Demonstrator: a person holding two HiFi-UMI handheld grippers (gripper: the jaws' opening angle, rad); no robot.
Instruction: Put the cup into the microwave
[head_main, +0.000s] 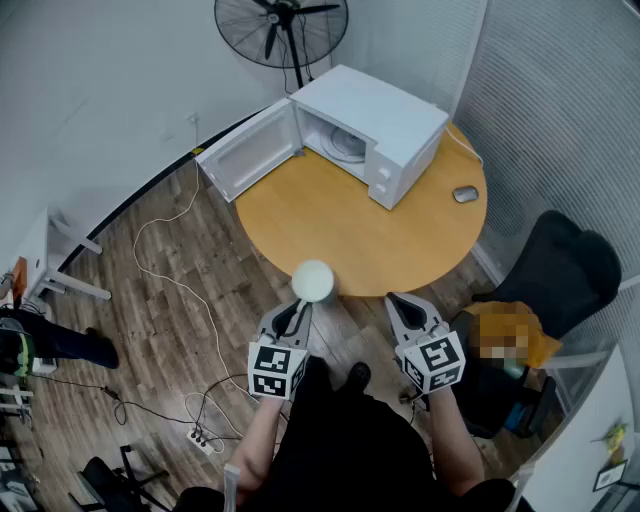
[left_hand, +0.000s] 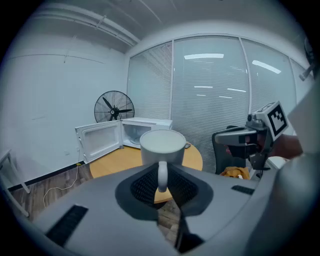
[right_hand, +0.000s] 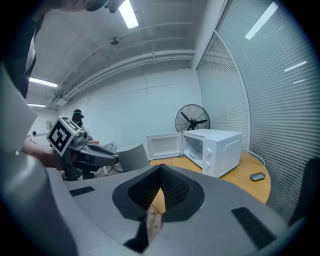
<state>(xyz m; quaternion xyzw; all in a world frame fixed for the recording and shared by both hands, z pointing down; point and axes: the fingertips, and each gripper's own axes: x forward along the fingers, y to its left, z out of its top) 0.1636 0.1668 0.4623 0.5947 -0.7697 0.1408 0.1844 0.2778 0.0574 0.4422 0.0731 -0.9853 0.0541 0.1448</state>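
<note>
Carrying the cup clamped by its handle in the left gripper at the table's near edge, the next move likely calls for reaching into the open microwave, with the right gripper closed and empty.

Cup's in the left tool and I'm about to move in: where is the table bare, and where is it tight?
Bare: the wide near half of the table, from the cup in the left tool up to the microwave front. The open cavity shows only its turntable. Tighter: the open door borders the left, and the mouse sits near the right edge.
</note>
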